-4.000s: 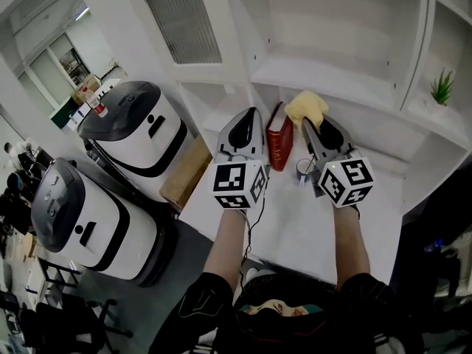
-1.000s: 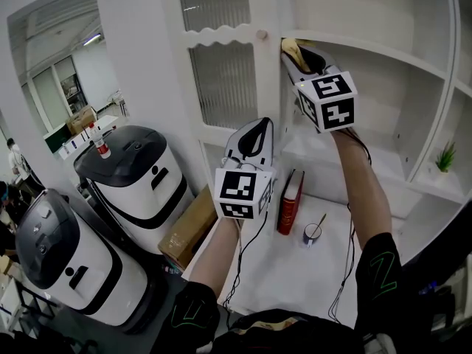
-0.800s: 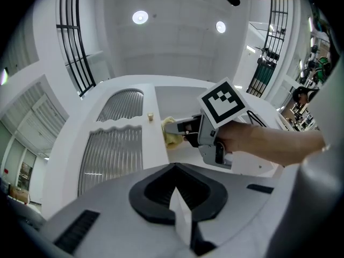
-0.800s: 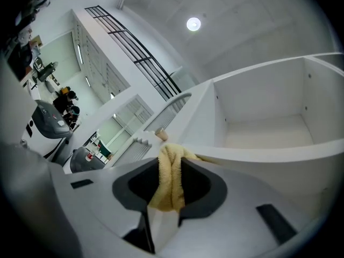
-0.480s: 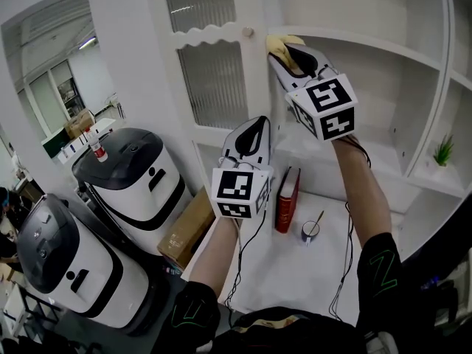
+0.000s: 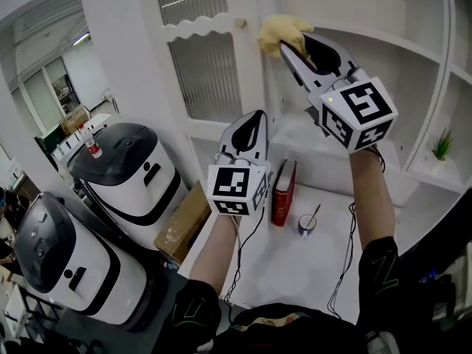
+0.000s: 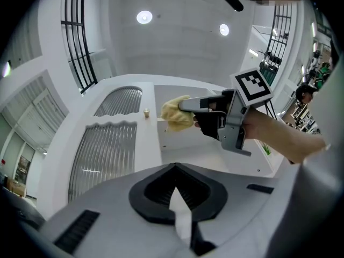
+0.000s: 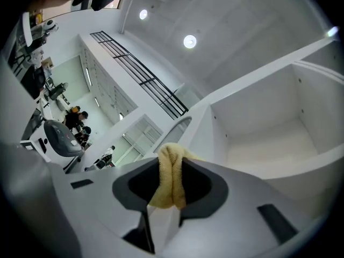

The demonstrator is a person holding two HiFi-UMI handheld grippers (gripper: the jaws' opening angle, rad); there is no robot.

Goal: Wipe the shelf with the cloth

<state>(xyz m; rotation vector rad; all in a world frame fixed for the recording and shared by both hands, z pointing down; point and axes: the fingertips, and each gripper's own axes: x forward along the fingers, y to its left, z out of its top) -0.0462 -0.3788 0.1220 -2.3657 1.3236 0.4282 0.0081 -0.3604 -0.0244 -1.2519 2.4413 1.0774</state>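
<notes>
Head view: my right claw (image 6: pixel 285 47) is raised high, clenched on the yellow cloth (image 6: pixel 279 29). The cloth sits bunched at the left end of the upper shelf (image 6: pixel 383 40), against its front edge and just beside the small knob (image 6: pixel 240 23) of the ribbed-glass cabinet door (image 6: pixel 210 72). In the right gripper view I see the cloth folded between the two jaws, with an open white compartment beyond it. My left claw (image 6: pixel 254 118) hangs lower, in front of the door and well apart from the cloth. In the left gripper view its jaws are pressed together with nothing between them. Down on the white surface (image 6: pixel 280 264) a red book (image 6: pixel 282 194) stands upright, with a cup (image 6: pixel 307 226) holding a stick just beside it. A small green plant (image 6: pixel 442 146) sits on a shelf at the far right. Two white machines (image 6: pixel 122 168) with dark lids stand to the left.
</notes>
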